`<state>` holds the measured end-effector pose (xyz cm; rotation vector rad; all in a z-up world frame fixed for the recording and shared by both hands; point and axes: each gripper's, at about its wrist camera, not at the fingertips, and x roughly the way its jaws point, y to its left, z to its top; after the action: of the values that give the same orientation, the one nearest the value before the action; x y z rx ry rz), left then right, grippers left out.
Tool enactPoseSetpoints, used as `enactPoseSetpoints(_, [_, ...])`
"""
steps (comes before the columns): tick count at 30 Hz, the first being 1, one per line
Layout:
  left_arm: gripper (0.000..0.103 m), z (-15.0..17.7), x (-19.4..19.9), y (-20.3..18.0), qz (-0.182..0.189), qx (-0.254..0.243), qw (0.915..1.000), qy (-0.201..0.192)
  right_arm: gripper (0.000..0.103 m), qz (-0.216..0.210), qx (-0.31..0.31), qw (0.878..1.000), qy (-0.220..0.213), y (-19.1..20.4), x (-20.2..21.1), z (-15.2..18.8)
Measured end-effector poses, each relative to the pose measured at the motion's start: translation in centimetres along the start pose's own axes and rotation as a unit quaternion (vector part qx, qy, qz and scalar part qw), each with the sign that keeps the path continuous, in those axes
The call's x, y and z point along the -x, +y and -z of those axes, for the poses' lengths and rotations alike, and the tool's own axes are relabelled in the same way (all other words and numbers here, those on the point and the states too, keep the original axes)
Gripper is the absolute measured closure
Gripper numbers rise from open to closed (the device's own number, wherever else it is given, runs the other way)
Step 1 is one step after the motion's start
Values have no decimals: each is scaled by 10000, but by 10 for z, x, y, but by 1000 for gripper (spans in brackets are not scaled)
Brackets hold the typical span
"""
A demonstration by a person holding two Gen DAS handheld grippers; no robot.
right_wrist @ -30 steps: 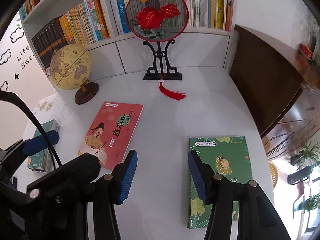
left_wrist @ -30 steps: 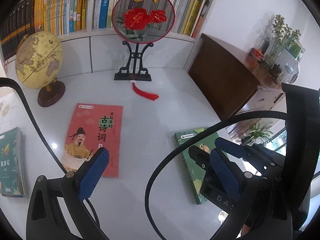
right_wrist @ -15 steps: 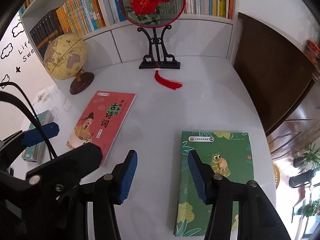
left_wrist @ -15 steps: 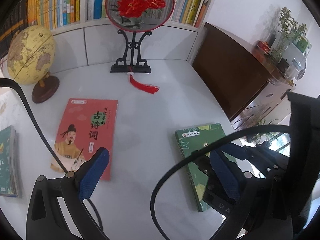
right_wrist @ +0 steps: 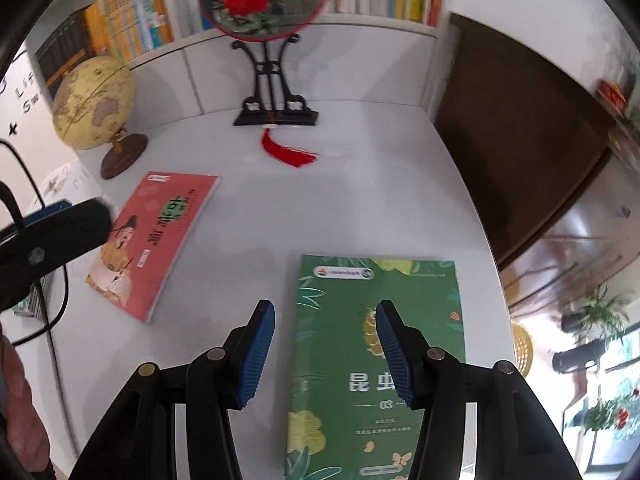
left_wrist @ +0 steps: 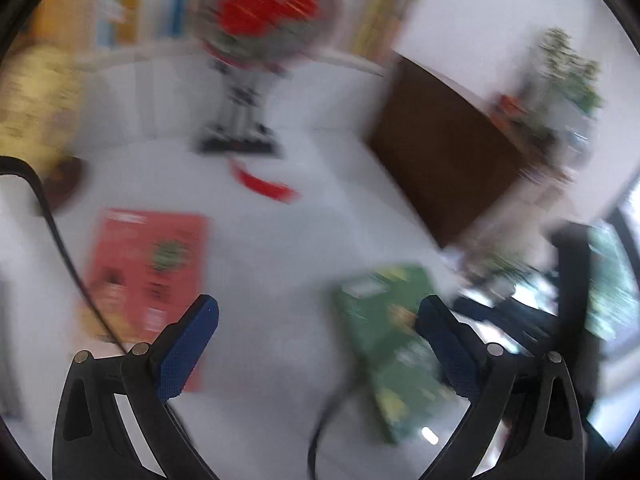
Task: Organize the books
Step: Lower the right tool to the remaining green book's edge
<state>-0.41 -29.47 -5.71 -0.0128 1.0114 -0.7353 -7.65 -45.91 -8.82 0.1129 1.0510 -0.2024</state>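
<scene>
A green book (right_wrist: 340, 340) lies flat on the white table (right_wrist: 280, 208) near its right edge. My right gripper (right_wrist: 325, 320) hangs open above it, with the left finger past the book's left edge and the right finger over the cover. A red book (right_wrist: 160, 236) lies flat to the left. The left wrist view is motion-blurred: my left gripper (left_wrist: 316, 320) is open with nothing between its fingers, above bare table between the red book (left_wrist: 148, 264) and the green book (left_wrist: 384, 336). The left gripper's body (right_wrist: 52, 232) shows at the left edge of the right wrist view.
A globe (right_wrist: 94, 102) stands at the back left, and a round fan ornament on a black stand (right_wrist: 272, 92) with a red tassel (right_wrist: 288, 152) at the back middle. Shelves of upright books (right_wrist: 132, 28) run behind. A brown cabinet (right_wrist: 520, 140) borders the right. Stacked books (right_wrist: 32, 304) lie far left.
Both grippers have come down and forward toward the table. The right one now hangs over the green book's left part. The left view has become blurred. Jaws unchanged.
</scene>
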Motion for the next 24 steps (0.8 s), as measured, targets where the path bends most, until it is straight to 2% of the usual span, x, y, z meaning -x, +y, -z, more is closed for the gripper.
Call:
enactPoseSetpoints(3, [3,5,-9,-6,720,-102,9965,413,52,-47,-440,9988,204,-23,-11,0])
enactPoseSetpoints(4, [3,8,-11,-9,1126,-117,9918,585,52,-49,-555,9982,225,-30,-13,1])
enactPoseSetpoints(6, [3,12,-11,-10,1637,-69,9836,747,52,32,-761,9968,235,-45,-17,0])
enactPoseSetpoints(8, [3,13,-8,-5,1980,122,9774,724,52,128,-895,9955,291,-56,-22,0])
enactPoseSetpoints(10, [2,10,-7,3,1875,304,9798,628,52,189,-908,9951,334,-65,-24,4])
enactPoseSetpoints(12, [2,7,-9,13,1514,435,9862,511,52,202,-938,9948,332,-72,-24,10])
enactPoseSetpoints(14, [2,5,-21,20,869,495,9937,509,52,16,-1112,9933,328,-84,-23,21])
enactPoseSetpoints(16, [3,7,-39,23,486,508,9958,590,52,-124,-1272,9912,356,-95,-24,31])
enactPoseSetpoints(20, [4,19,-87,21,468,727,9908,1043,52,-121,-1262,9913,351,-104,-27,42])
enactPoseSetpoints(24, [7,39,-114,2,428,674,9885,1284,52,-179,-1251,9910,430,-107,-35,51])
